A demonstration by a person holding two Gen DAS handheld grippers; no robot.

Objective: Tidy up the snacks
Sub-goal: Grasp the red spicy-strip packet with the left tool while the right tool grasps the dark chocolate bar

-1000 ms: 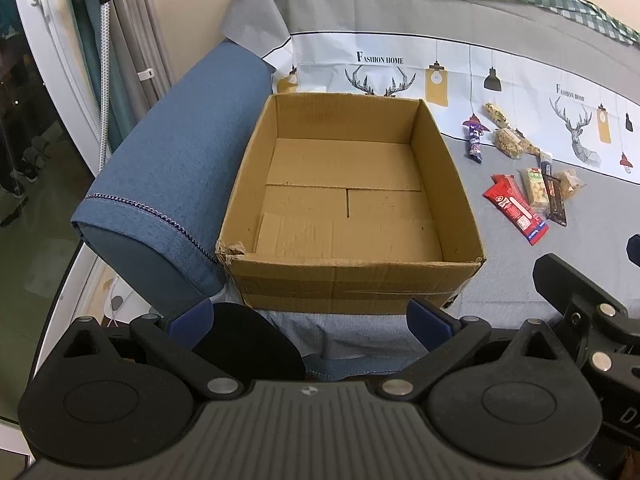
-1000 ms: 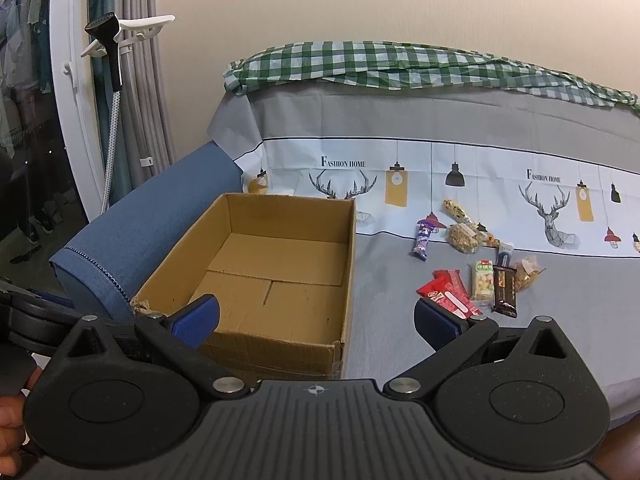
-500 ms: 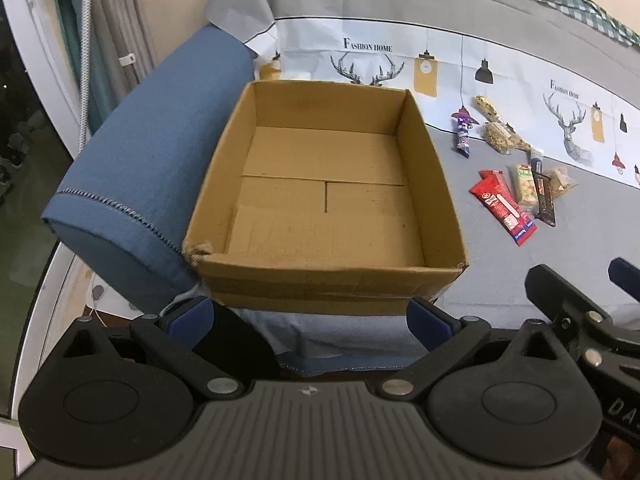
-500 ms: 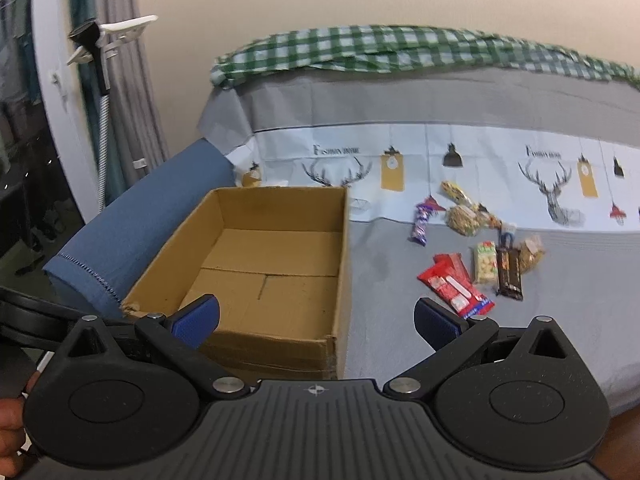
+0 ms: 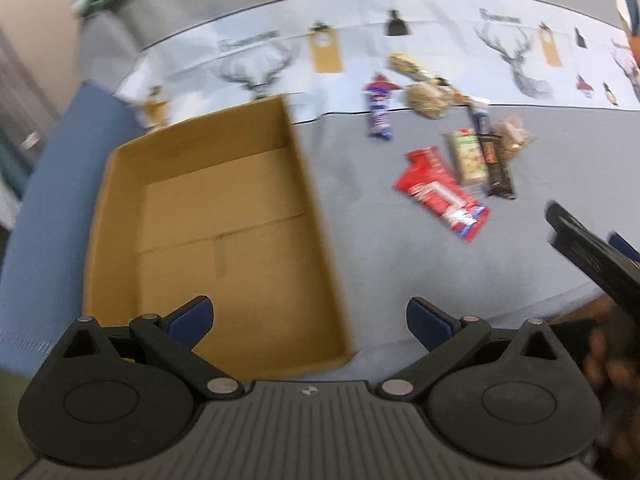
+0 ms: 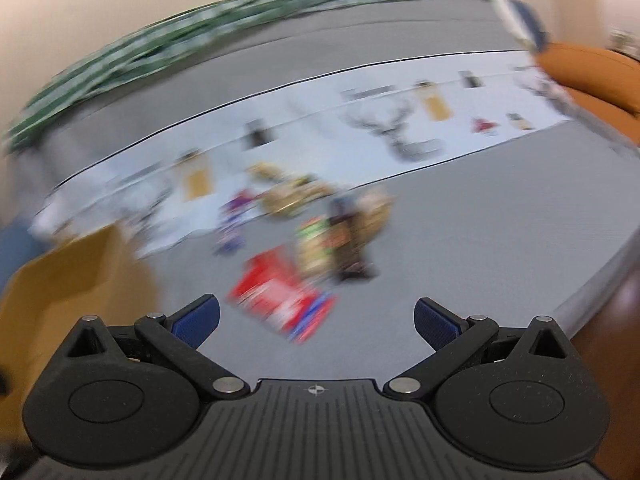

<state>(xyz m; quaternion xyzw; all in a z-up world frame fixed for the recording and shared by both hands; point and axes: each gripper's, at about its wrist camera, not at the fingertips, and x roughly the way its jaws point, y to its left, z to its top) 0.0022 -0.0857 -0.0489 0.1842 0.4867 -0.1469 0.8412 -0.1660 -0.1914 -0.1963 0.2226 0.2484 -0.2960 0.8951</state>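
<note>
The left gripper (image 5: pixel 308 316) is hanging with its jaws spread wide, gripping nothing, over the near right corner of the cardboard box (image 5: pixel 208 216). Ahead and to its right the snacks are lying on the grey cover (image 5: pixel 360 240) — a red packet (image 5: pixel 440 192), a purple wrapper (image 5: pixel 379 110), a dark bar (image 5: pixel 496 160). Their lettering is too blurred to read.

The right gripper (image 6: pixel 316 318) is also gaping wide and carrying nothing; the red packet (image 6: pixel 280 300) is lying just ahead between its fingers, probably untouched — the right wrist view is smeared.
</note>
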